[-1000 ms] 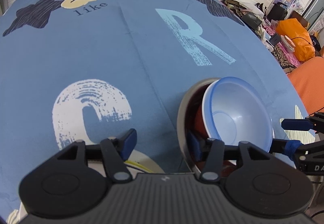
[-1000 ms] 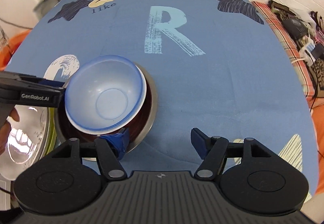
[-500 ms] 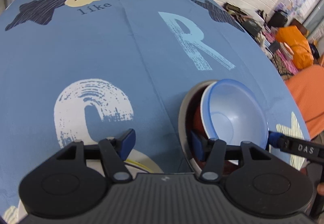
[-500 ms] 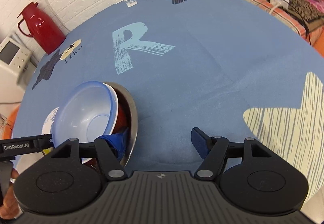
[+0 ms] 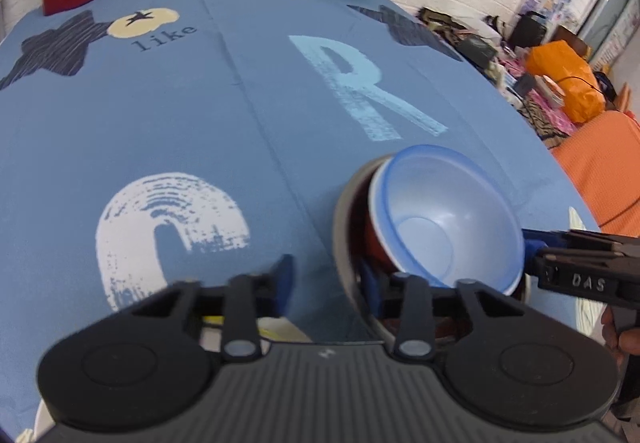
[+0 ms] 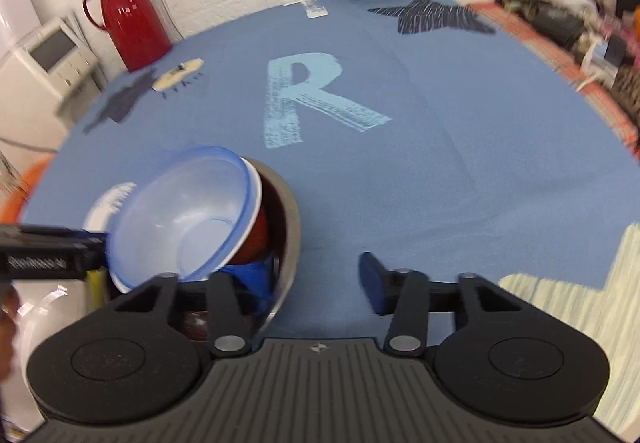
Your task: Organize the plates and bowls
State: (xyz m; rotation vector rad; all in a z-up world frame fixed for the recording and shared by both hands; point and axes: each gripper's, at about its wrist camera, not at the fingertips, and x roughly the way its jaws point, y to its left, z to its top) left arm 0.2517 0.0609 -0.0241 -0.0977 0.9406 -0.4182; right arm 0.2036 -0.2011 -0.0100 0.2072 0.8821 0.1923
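Both my grippers, left (image 5: 326,285) and right (image 6: 316,285), stand apart, straddling the steel bowl's (image 6: 289,227) rim. The blue bowl (image 6: 188,219) sits tilted; I'd level it gently.

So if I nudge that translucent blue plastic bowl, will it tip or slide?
The translucent blue plastic bowl probably shifts easily: it sits tilted in the red bowl, not seated flat. Thin plastic suggests it's light. The steel bowl rim would likely catch it.

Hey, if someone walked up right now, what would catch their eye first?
Probably the pale blue bowl, tilted inside a red bowl that sits in a metal bowl near the table's front edge, both grippers open beside it. Then the red jug at the far left and the big R printed mid-cloth.
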